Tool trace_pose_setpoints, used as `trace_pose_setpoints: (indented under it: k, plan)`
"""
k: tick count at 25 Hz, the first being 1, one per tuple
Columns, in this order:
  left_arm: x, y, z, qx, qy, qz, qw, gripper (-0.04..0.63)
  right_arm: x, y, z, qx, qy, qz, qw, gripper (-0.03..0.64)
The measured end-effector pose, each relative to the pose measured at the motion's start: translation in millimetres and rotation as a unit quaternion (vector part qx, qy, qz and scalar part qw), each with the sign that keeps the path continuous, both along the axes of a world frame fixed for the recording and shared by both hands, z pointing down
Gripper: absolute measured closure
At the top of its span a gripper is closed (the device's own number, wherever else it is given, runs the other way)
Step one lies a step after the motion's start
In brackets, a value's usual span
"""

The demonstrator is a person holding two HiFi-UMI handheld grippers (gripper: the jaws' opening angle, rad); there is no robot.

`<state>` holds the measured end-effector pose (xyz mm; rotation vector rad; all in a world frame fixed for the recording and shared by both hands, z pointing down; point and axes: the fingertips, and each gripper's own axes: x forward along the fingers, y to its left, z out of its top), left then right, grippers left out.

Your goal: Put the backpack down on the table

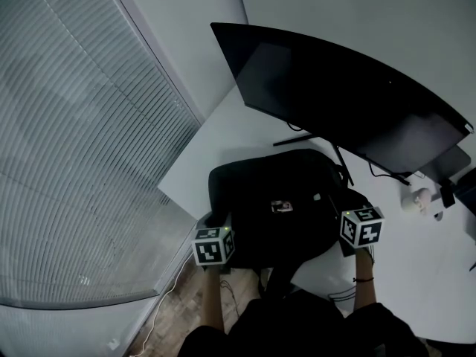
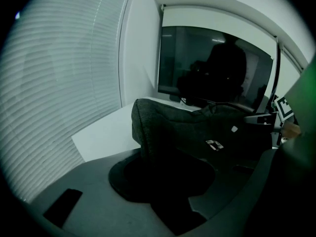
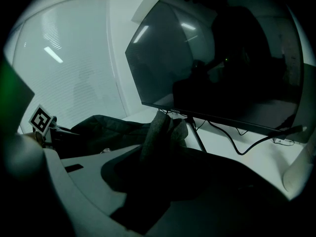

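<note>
The black backpack lies flat on the white table in front of the monitor. My left gripper is at its near left corner and my right gripper at its near right side. In the left gripper view a fold of grey fabric rises from between the jaws of the left gripper; the pads sit in shadow and seem loose around it. In the right gripper view the right gripper has a bunched fold of backpack fabric pinched between its jaws.
A wide curved monitor stands just behind the backpack, with its stand and cables on the table. A small white object sits at the right. Window blinds fill the left, and the table's left edge is close to the backpack.
</note>
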<state>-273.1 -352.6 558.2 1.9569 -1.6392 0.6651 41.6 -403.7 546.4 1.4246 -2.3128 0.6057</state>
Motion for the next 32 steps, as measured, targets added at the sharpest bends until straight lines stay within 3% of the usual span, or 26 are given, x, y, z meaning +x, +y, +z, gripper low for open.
trace_pose_setpoints:
  k: [11, 20, 28, 32]
  plan:
    - [-8.5, -6.6, 16.7, -0.032, 0.007, -0.023, 0.9992, 0.443, 9.3, -6.5, 16.9, -0.036, 0.028, 0.022, 0.999, 0.468]
    - [-20.0, -8.8, 19.5, -0.039, -0.018, -0.061, 0.9972, 0.354, 18.9, -6.8, 14.4, -0.041, 0.074, 0.057, 0.995, 0.411]
    - [-27.2, -9.4, 2.4, 0.024, -0.05, -0.079, 0.9953, 0.342, 27.8, -9.4, -2.5, 0.016, 0.093, 0.084, 0.992, 0.397]
    - [-28.3, -1.8, -13.6, 0.053, -0.068, -0.082, 0.9929, 0.4, 24.2, -6.5, -13.3, 0.036, 0.091, 0.086, 0.991, 0.397]
